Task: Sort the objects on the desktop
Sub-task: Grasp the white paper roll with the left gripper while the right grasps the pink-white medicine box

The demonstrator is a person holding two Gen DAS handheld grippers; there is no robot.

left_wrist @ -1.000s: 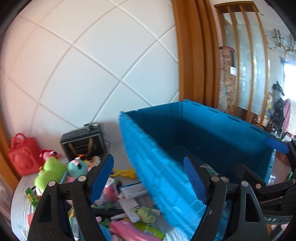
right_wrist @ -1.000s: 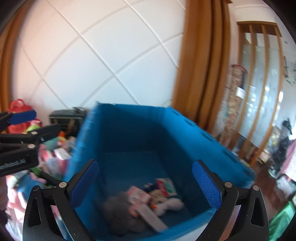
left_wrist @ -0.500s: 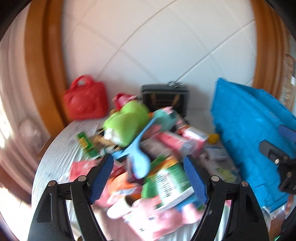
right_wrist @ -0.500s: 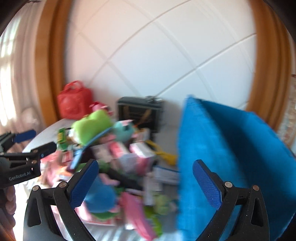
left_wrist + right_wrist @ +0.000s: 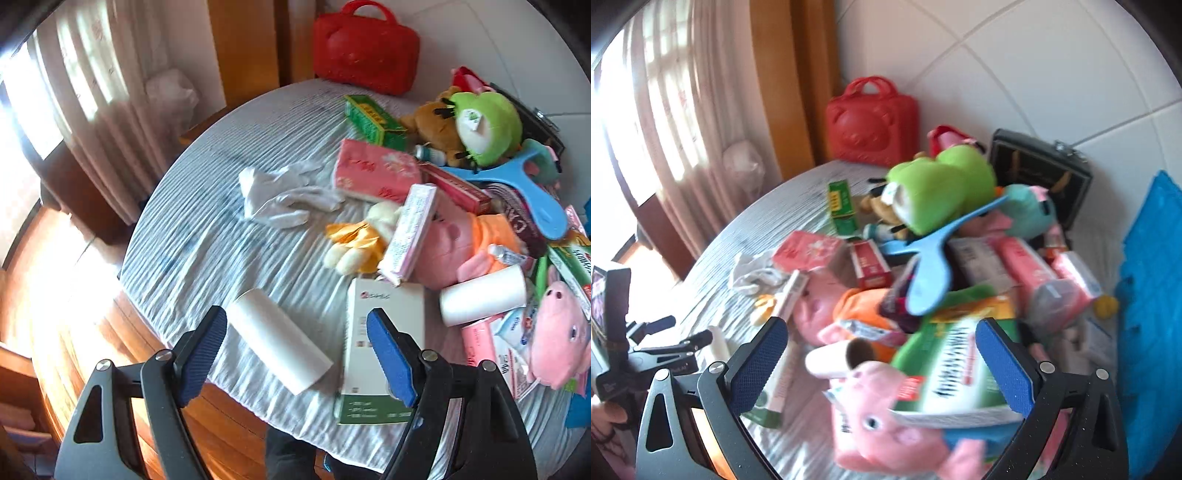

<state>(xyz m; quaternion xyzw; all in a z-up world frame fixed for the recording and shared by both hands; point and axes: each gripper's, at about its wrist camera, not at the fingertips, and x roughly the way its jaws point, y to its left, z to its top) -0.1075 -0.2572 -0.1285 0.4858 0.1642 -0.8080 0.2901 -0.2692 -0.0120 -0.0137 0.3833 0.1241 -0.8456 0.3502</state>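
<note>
Curtains (image 5: 85,122) are seen at the far left, beside a round table (image 5: 207,229) covered with a striped cloth. At the table's near edge a white roll (image 5: 280,341) is laid on its side, and the left gripper (image 5: 295,354) is held over it with its jaws spread wide and nothing between them. Just right of the roll a white and green box (image 5: 380,354) lies flat, partly hidden by the right-hand blue pad. Farther back a white glove (image 5: 284,195) is spread on the cloth, well apart from the roll. A red bag (image 5: 365,48) is stood against the wall at the back edge. To the right the desktop objects are heaped together: a green box (image 5: 373,118), a pink tissue pack (image 5: 376,171), a green plush toy (image 5: 487,127), a blue hanger (image 5: 532,192), a second white roll (image 5: 484,295) and a pink pig toy (image 5: 557,339).

In the right wrist view the right gripper (image 5: 882,360) is held above the near part of the heap, its jaws wide apart and empty; the pink pig toy (image 5: 886,417) and a green packet (image 5: 956,369) are seen between them, blurred. A black case (image 5: 1041,173) is stood behind the heap. At the far right the wall of a blue crate (image 5: 1152,314) is seen beside the pile.
</note>
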